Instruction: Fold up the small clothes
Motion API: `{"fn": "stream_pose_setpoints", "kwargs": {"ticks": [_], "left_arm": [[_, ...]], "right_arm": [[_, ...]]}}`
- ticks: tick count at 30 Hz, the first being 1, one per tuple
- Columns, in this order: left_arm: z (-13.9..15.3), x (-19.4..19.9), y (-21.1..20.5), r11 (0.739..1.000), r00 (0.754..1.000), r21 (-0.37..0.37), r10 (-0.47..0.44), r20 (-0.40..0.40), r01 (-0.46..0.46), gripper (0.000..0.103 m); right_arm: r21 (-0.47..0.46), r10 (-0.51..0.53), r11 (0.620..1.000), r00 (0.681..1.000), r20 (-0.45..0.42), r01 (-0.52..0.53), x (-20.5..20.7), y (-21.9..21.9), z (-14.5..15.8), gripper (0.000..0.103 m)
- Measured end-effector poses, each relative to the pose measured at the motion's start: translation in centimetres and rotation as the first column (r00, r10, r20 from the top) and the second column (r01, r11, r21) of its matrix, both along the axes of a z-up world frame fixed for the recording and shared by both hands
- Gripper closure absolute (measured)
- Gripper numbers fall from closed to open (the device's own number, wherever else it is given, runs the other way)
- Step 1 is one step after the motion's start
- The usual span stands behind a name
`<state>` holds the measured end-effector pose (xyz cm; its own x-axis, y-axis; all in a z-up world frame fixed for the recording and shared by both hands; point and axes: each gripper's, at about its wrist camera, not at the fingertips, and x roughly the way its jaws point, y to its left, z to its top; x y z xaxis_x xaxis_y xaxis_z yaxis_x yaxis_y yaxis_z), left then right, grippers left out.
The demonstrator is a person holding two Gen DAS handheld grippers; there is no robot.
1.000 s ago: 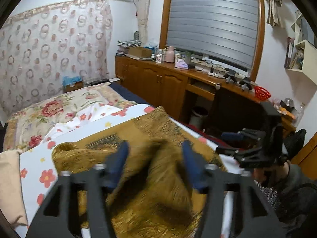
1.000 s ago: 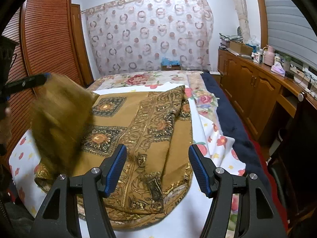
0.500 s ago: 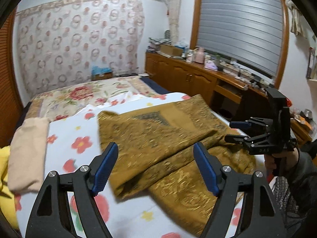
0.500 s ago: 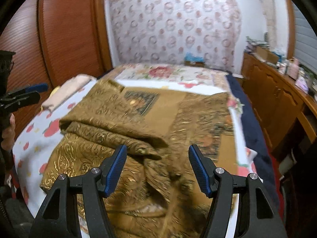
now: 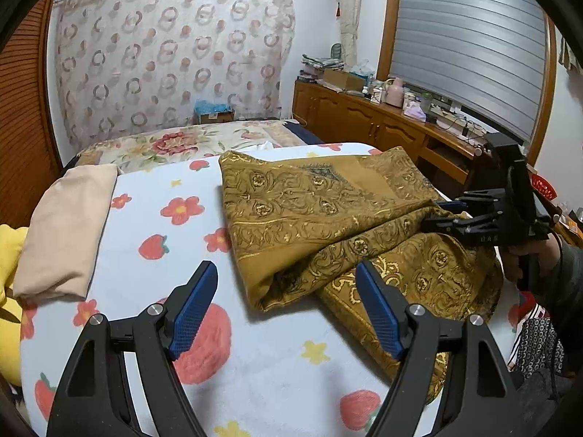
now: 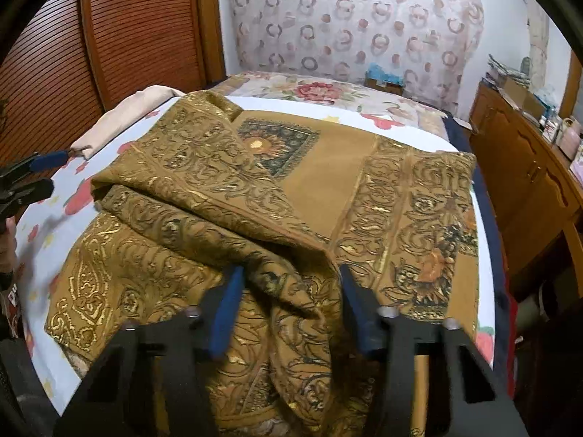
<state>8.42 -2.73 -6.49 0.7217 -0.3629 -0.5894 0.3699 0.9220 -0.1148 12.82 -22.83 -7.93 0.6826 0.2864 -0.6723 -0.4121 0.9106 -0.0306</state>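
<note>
A brown cloth with gold patterns (image 5: pixel 328 218) lies partly folded on the bed; it also fills the right wrist view (image 6: pixel 255 211). My left gripper (image 5: pixel 286 313) is open and empty, just short of the cloth's near folded edge. My right gripper (image 6: pixel 288 309) is open, its fingers (image 6: pixel 227 309) set on either side of a raised ridge of the cloth. It also shows in the left wrist view (image 5: pixel 448 215), at the cloth's right side. The left gripper shows at the left edge of the right wrist view (image 6: pixel 32 173).
A white bed sheet with red flowers (image 5: pixel 164 247) covers the bed. A folded beige cloth (image 5: pixel 69 225) lies at the left, beside something yellow (image 5: pixel 9 255). A wooden cabinet (image 5: pixel 382 127) runs along the right. A wooden slatted door (image 6: pixel 109 36) stands at the left.
The left gripper let the cloth flap fall over the rest and drew back to the left. The right gripper moved down onto the cloth and its jaws have narrowed around a ridge.
</note>
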Motion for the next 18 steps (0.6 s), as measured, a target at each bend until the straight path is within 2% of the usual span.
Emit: {"fn": "stream_pose_setpoints", "kwargs": {"ticks": [1,2,4,11,18], "left_arm": [[0.0,-0.1,0.0,1.000,1.000,-0.003,-0.001,0.000,0.001,0.024],[0.0,-0.1,0.0,1.000,1.000,-0.005,0.000,0.001,0.000,0.024],[0.0,-0.3,0.1,1.000,1.000,-0.004,0.002,0.004,-0.002,0.024],[0.6,-0.6,-0.2,1.000,1.000,-0.014,0.012,0.019,-0.012,0.024],[1.3,-1.1,-0.2,0.999,0.999,-0.021,0.031,0.045,-0.030,0.024]], "right_arm": [[-0.004,0.004,1.000,1.000,0.013,-0.004,0.0,0.3,0.1,0.085],[-0.005,0.011,1.000,1.000,0.020,-0.011,-0.3,0.5,0.3,0.091],[0.011,0.022,1.000,0.999,0.045,-0.023,-0.6,0.5,0.6,0.095],[0.143,0.021,0.989,0.986,0.165,-0.045,-4.5,-1.1,2.9,0.096],[0.172,-0.016,0.985,0.976,0.219,-0.023,-7.7,-3.1,3.7,0.096]]}}
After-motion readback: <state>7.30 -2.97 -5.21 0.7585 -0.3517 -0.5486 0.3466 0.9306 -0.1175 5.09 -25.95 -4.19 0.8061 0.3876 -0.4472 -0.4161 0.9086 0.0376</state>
